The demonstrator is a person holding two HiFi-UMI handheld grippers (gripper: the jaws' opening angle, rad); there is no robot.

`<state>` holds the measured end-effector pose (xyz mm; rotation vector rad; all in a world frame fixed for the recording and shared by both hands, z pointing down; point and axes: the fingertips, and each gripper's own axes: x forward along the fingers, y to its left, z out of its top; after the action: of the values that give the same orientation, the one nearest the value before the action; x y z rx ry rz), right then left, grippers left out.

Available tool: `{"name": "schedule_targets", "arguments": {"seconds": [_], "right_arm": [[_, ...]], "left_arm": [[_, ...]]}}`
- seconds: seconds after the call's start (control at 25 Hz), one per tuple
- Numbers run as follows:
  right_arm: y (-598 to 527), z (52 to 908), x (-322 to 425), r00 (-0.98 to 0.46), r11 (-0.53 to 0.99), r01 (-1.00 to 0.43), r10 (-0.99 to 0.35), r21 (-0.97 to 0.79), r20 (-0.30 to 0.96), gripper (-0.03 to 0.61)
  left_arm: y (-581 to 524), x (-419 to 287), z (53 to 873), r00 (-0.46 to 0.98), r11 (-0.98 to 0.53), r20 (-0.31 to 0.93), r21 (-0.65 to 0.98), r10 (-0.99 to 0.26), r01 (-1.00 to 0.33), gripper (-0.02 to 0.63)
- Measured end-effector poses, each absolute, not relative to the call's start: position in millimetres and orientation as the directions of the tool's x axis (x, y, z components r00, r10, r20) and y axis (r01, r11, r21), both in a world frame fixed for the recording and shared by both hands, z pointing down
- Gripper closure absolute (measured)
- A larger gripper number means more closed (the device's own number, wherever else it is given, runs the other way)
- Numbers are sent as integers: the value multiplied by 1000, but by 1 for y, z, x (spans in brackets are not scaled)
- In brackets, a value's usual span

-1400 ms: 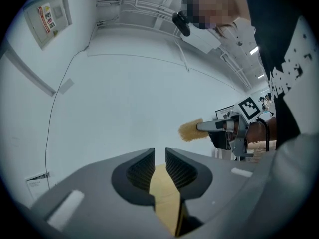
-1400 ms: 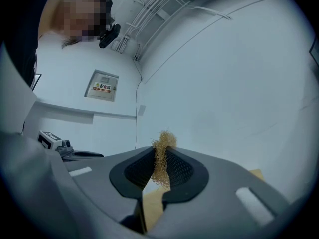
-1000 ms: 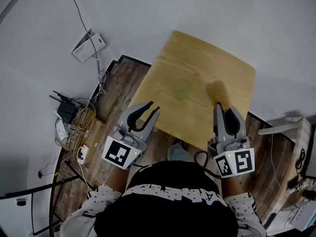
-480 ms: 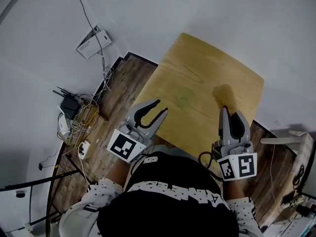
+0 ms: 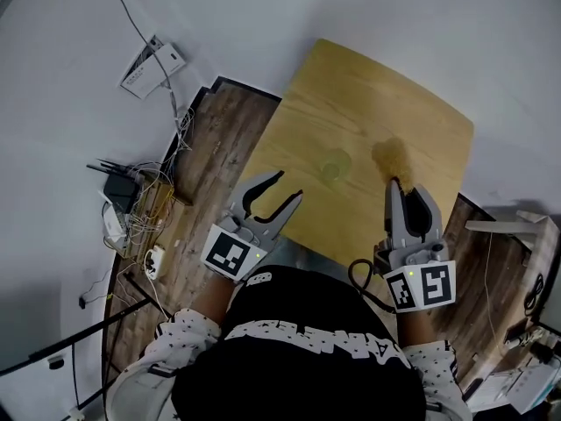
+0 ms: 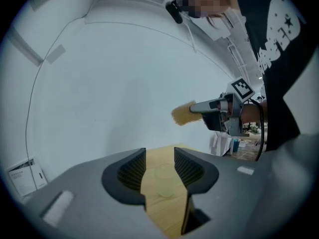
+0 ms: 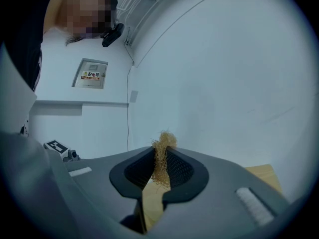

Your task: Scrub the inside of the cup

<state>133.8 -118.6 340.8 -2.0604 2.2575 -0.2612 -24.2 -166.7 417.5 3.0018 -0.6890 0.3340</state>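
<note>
Wooden tabletop [image 5: 412, 121] had the clear cup [image 5: 336, 165] standing upright near its middle. On my side, the left tongs [image 5: 289, 185] had just been opening and were released, empty, with the cup lined up beyond the gap but apart from them. Meanwhile the right tongs [image 5: 405, 187] were clenched on a straw-coloured scrubber [image 5: 392, 158], just beside the cup.
</note>
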Motion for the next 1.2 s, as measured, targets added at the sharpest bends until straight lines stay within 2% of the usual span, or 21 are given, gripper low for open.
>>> {"name": "schedule_targets", "arguments": {"seconds": [0.28,0.76,0.84,0.92,1.2], "right_arm": [[-138,358,118,-71,51,-983,-992,-179,107,509],[-141,373,119,-1,-28,-988,-984,-154,179,509],[-140,373,120,14,-42,-987,-983,-152,182,509],[-137,373,123,30,-58,-987,-982,-149,186,509],[-119,374,134,92,-120,-985,-973,-121,213,509]], "left_arm": [[-169,-8,455,917,-935,224,58,-330,-351,385],[-194,28,510,950,-972,219,25,-224,-234,294],[-194,33,518,952,-975,229,46,-202,-218,276],[-192,40,528,954,-979,243,64,-174,-195,231],[-189,61,553,957,-984,260,89,-128,-156,209]]}}
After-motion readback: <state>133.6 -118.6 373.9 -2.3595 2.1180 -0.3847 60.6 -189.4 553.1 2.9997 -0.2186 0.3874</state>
